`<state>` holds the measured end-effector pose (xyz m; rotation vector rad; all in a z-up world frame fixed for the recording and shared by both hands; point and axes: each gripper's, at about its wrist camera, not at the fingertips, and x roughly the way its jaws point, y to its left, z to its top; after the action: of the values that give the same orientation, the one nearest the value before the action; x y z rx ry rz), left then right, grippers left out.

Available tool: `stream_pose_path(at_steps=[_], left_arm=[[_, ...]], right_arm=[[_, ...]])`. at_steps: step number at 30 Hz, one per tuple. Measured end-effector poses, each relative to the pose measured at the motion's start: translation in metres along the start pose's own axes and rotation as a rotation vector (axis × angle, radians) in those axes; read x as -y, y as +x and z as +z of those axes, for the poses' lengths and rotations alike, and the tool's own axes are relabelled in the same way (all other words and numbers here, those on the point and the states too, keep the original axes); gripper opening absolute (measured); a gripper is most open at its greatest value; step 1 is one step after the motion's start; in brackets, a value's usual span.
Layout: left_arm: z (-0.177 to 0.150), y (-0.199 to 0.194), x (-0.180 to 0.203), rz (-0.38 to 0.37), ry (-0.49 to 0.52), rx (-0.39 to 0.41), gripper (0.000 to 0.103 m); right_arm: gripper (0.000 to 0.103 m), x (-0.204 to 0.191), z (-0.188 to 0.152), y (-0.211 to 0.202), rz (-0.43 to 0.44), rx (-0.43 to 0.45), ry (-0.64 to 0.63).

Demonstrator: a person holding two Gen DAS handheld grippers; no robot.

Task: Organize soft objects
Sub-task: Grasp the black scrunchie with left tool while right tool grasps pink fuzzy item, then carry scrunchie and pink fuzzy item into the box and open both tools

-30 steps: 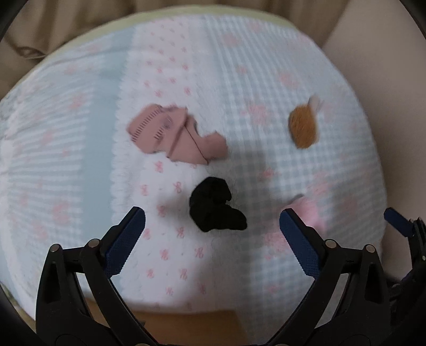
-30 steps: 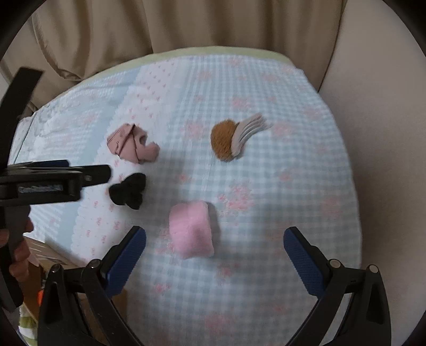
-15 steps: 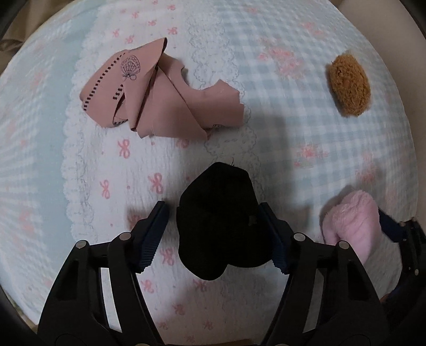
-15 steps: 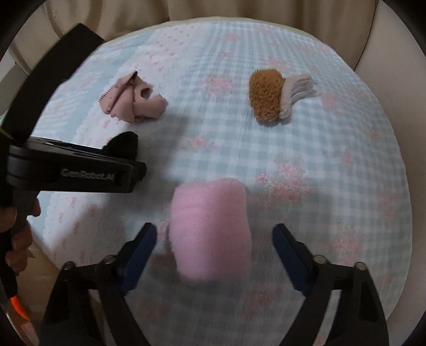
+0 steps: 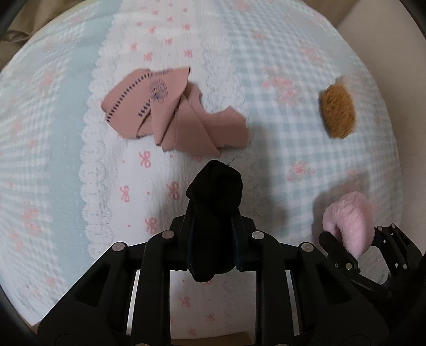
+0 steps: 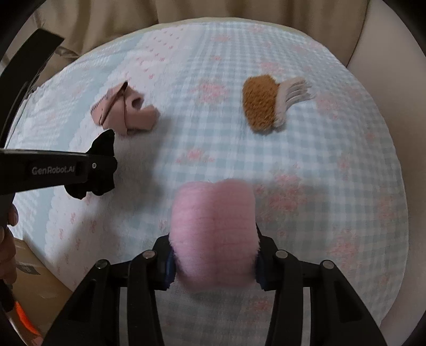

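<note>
A black sock (image 5: 215, 186) hangs bunched between the pads of my left gripper (image 5: 213, 239), which is shut on it just above the quilt. My right gripper (image 6: 214, 263) has a fluffy pink sock (image 6: 213, 226) between its blue pads; its jaws are closing and press into the fluff from both sides. In the right wrist view the left gripper (image 6: 98, 165) reaches in from the left with the black sock (image 6: 102, 143). A crumpled dusty-pink sock (image 5: 170, 114) lies beyond the black one. A brown fuzzy sock (image 6: 262, 103) with a pale striped cuff lies at the far right.
All of this sits on a rounded cushion under a blue-and-white checked quilt (image 6: 332, 173) with pink bows. Beige curtains (image 6: 186, 13) hang behind it and a beige padded surface (image 6: 386, 40) rises at the right. A cardboard box (image 6: 29, 282) stands below the quilt's left edge.
Both grippers came down onto the quilt and closed from wide open: the left around the black sock, the right around the pink fluffy sock.
</note>
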<state>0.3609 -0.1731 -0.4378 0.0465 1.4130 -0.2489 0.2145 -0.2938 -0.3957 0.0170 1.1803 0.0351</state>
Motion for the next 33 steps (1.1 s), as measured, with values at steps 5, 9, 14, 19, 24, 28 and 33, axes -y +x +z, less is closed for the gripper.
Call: stream_pose_path(at_steps=[5, 9, 14, 19, 24, 28, 33], left_arm=[[0.005, -0.034, 0.001, -0.007, -0.011, 0.056, 0.019], [0.003, -0.068, 0.001, -0.005, -0.012, 0.108, 0.019], [-0.003, -0.125, 0.001, -0.011, -0.023, 0.181, 0.019], [-0.019, -0.188, -0.01, -0.025, -0.055, 0.262, 0.019], [-0.045, -0.246, -0.018, -0.022, -0.061, 0.339, 0.019], [-0.077, -0.287, -0.037, -0.004, -0.079, 0.376, 0.019], [-0.126, -0.323, -0.066, 0.035, -0.11, 0.399, 0.019]], right_arm=[[0.042, 0.006, 0.005, -0.028, -0.007, 0.036, 0.022], [0.042, 0.01, 0.009, -0.063, -0.014, 0.084, 0.041], [0.042, 0.006, 0.018, -0.116, -0.011, 0.147, 0.046], [0.042, -0.006, 0.026, -0.173, 0.006, 0.216, 0.045], [0.042, -0.03, 0.027, -0.224, 0.029, 0.267, 0.025], [0.042, -0.057, 0.021, -0.257, 0.06, 0.29, -0.006], [0.042, -0.095, 0.004, -0.276, 0.098, 0.29, -0.052]])
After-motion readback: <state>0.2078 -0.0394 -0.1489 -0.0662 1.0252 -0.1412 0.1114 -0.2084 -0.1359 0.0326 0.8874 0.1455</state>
